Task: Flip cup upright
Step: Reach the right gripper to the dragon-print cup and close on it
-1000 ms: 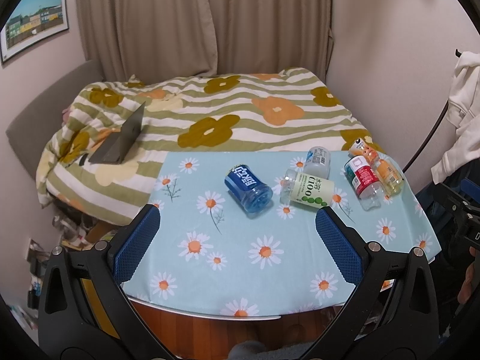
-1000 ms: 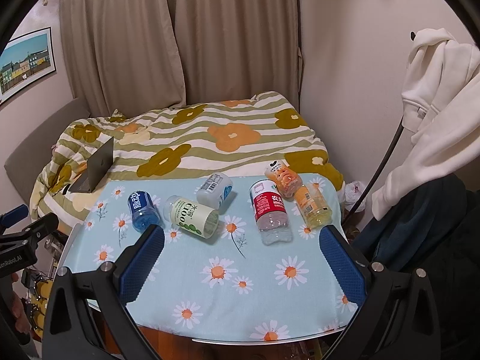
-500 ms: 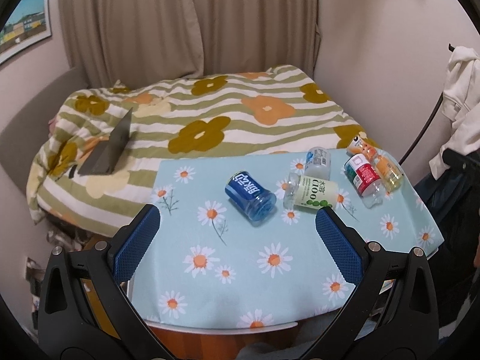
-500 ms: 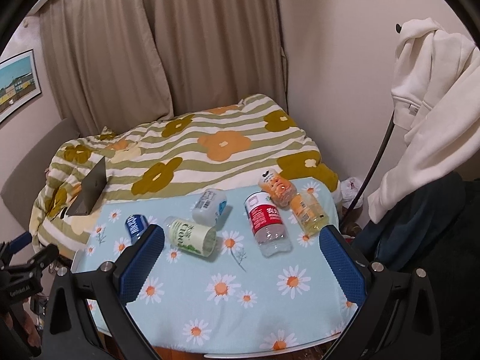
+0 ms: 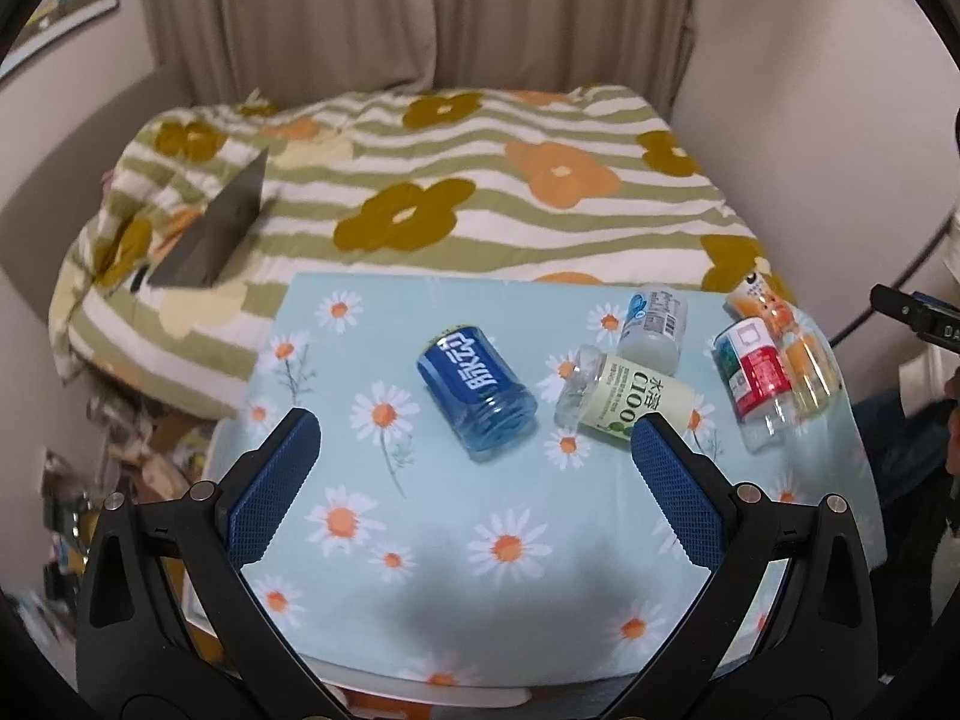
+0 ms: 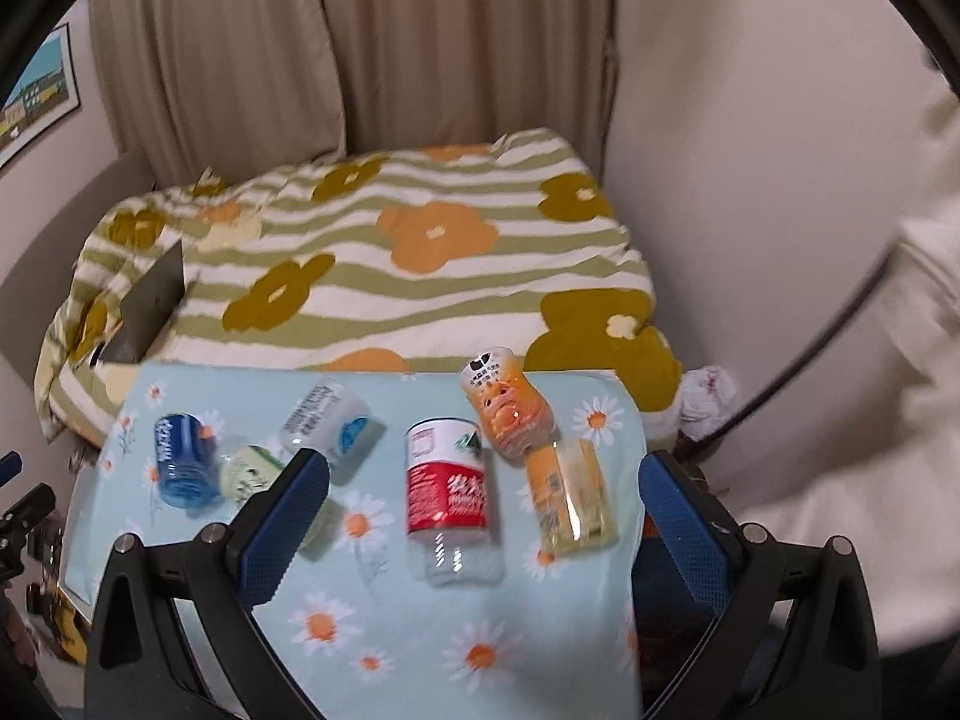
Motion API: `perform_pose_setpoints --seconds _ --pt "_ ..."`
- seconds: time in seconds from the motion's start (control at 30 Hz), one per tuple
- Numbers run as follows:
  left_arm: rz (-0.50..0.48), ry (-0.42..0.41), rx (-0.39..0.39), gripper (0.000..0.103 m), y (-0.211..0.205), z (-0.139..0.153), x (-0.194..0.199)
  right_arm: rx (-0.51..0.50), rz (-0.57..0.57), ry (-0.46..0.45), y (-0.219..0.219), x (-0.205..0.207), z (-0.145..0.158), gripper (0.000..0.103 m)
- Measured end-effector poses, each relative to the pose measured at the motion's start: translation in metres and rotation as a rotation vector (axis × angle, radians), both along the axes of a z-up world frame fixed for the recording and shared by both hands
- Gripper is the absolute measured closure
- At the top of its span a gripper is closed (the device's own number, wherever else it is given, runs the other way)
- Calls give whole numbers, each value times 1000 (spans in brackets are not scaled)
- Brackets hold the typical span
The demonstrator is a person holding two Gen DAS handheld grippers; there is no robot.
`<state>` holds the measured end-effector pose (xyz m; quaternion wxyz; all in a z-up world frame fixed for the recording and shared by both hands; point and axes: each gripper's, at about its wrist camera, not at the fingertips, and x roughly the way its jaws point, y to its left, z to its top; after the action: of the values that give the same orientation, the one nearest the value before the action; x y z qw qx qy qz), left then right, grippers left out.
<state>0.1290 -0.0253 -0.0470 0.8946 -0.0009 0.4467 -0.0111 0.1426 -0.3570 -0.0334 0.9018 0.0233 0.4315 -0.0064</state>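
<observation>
A small table under a pale-blue daisy cloth (image 5: 480, 540) stands against a bed with a green-striped, flower-printed quilt (image 5: 456, 192); beige curtains (image 5: 420, 12) hang behind it, a framed picture (image 6: 36, 102) is on the left wall, and a grey laptop (image 5: 216, 234) sits half open on the quilt.

Six cut-down bottle cups lie on their sides on the cloth. The blue cup (image 5: 477, 399) is alone left of centre. The green-label cup (image 5: 624, 402) is just right of it, with the white cup (image 5: 654, 327) touching or nearly touching behind. Further right are the red-label cup (image 6: 447, 495), the orange cup (image 6: 510, 408) and the yellow cup (image 6: 573, 495) — these three crowd together, though the right view is blurred and contact is hard to judge.

The left gripper (image 5: 474, 444) hovers over the near part of the table, jaws wide and empty, aimed roughly at the blue cup. The right gripper (image 6: 483, 489) hangs likewise above the table's right half — fingers spread wide, holding nothing, the red-label and yellow cups framed between them.
</observation>
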Motion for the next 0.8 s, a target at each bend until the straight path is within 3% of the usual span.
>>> perform_pose_setpoints --seconds 0.2,0.33,0.57,0.7,0.8 --pt "92 56 -16 0 -14 -13 20 26 82 121 -27 68 -44 0" --pt "150 110 -13 0 -19 -29 30 104 104 212 -39 100 -76 0" --pt "188 192 -13 0 -30 -57 45 80 177 316 -41 137 -118 17" --pt "187 220 -11 0 -36 -68 53 83 198 346 -43 153 -133 21" --pt "184 243 -19 0 -41 -77 58 81 220 370 -42 162 -141 30"
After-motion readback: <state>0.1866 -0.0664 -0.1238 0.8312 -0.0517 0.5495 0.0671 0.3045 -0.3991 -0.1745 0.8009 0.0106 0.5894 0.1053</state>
